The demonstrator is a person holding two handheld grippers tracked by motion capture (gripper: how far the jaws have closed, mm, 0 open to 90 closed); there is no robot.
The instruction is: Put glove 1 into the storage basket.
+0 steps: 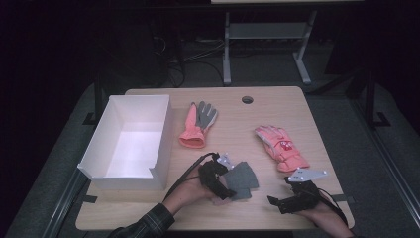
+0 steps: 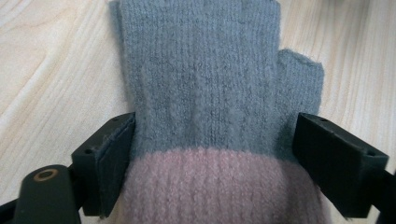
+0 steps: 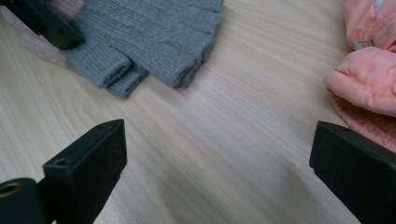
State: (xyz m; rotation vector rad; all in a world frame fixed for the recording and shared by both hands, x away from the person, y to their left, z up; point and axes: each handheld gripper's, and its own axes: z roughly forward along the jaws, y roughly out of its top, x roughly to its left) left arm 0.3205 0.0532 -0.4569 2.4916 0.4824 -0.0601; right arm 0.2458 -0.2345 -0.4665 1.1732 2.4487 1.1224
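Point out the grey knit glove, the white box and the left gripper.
grey knit glove [image 2: 201, 79], left gripper view, palm.
white box [image 1: 159, 136], high view, right wall.
left gripper [image 2: 212, 154], left gripper view, midway between jaws.

left gripper [image 1: 229, 184]: jaws spread wide | right gripper [image 1: 275, 201]: jaws apart, low

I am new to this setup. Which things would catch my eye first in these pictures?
First the big white box at the table's left. Then the bright pink gloves: one beside the box, a padded one at the right. Near the front edge, the left gripper straddles a grey knitted glove with its jaws open around the pink cuff.
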